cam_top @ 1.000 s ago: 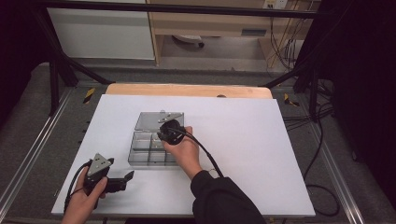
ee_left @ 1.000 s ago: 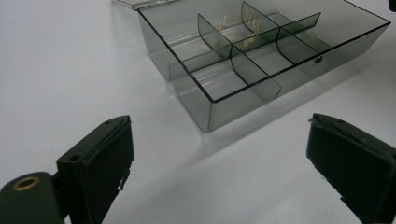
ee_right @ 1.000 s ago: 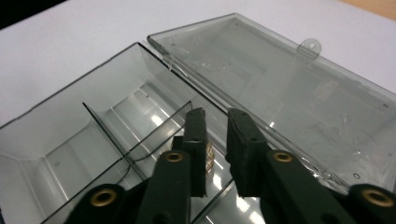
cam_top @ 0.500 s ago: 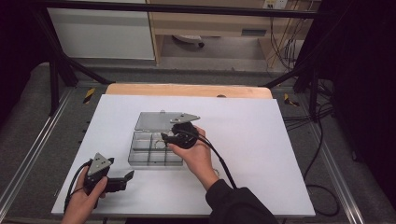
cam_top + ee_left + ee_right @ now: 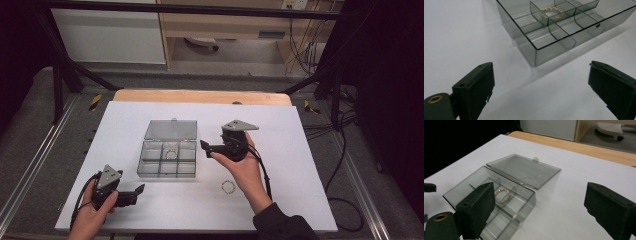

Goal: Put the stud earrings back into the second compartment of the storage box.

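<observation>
Both grippers' jaws wide, empty. Right gripper [image 5: 206, 147] beside open box [image 5: 167, 159]; a careless sweep risks knocking loose bracelet [image 5: 228, 186] off worktop [image 5: 290, 150].

A clear smoky compartment box [image 5: 167, 159] sits open mid-table, lid [image 5: 171, 130] laid flat behind. One gold ring [image 5: 171, 153] lies in a middle cell; another ring [image 5: 228, 187] rests on the table nearby.

light: bright, even overhead on white desk [image 5: 300, 150] | surroundings: dark | shadows: soft, short | glare: mild on clear box [image 5: 554, 32] | blur: near jaws soft
</observation>
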`<state>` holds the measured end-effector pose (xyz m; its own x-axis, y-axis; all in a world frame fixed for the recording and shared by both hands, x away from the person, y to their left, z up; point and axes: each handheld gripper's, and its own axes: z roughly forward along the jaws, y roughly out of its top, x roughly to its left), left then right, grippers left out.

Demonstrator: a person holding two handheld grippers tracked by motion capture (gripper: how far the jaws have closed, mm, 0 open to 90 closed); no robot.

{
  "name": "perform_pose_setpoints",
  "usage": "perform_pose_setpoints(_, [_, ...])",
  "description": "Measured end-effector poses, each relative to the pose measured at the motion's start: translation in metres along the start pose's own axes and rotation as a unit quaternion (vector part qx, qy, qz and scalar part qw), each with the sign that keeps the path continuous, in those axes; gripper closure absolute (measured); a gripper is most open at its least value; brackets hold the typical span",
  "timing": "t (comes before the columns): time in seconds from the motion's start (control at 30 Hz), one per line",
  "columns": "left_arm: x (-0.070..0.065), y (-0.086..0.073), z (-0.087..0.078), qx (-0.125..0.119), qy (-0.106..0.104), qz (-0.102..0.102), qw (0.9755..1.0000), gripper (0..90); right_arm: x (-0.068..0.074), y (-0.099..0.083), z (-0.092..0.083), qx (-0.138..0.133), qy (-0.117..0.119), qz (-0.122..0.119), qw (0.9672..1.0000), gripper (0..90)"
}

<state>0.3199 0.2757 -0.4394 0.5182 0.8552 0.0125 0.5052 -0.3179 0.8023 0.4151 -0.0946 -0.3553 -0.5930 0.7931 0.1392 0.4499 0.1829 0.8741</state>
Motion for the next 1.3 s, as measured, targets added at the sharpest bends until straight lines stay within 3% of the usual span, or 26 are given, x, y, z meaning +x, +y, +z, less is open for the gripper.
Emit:
perform_pose_setpoints(0.13, [0.0,-0.002,-0.001,0.001,-0.002,0.001,1.0,7.2,-0.014,-0.011,-0.016,-0.002,-0.015,-0.003,0.9999,8.8])
perform_pose_setpoints(0.33, [0.0,-0.002,-0.001,0.002,0.0,-0.004,1.0,7.2,-0.034,-0.034,-0.032,0.0,-0.031,0.016,0.9994,8.2])
perform_pose_setpoints(0.63, [-0.003,-0.001,-0.001,0.003,-0.006,0.006,1.0,7.2,-0.052,-0.064,-0.052,0.018,-0.052,0.029,0.9981,8.0])
perform_pose_setpoints(1.0, [-0.003,0.0,-0.001,0.005,-0.007,0.011,0.9999,7.2,-0.059,-0.093,-0.066,0.051,-0.059,0.048,0.9958,11.1])
perform_pose_setpoints(1.3, [-0.003,-0.001,0.0,0.005,-0.007,0.009,0.9999,7.2,-0.057,-0.102,-0.063,0.076,-0.05,0.049,0.9946,21.7])
